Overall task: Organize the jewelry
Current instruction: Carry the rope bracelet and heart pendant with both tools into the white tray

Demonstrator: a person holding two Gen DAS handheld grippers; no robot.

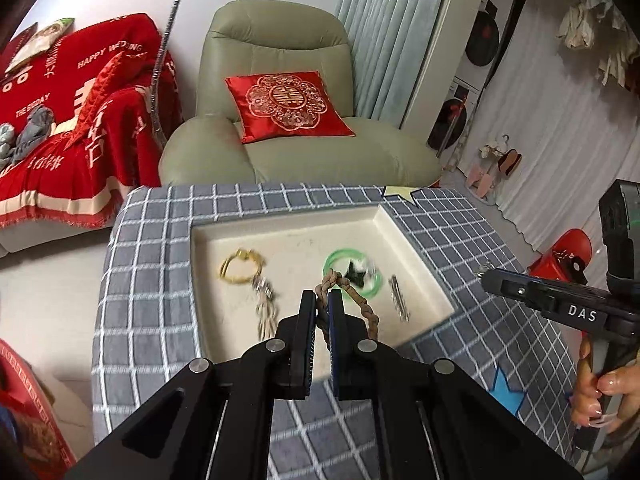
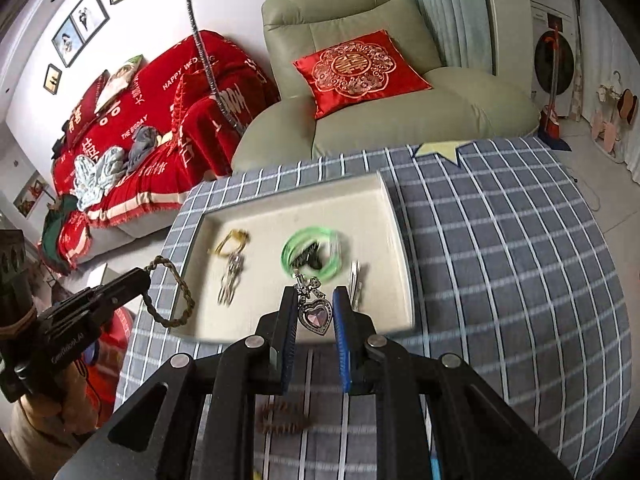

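Braided bracelet [image 1: 347, 295] pinched in left claw [image 1: 323, 300].

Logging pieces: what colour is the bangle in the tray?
Translucent green bangle; left wrist view shows it best.

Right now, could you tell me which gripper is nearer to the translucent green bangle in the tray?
Probably the right gripper: holding a heart-shaped pendant, it sits just before the green bangle. The left gripper, gripping a braided brown bracelet, hangs beyond the cream tray's left edge.
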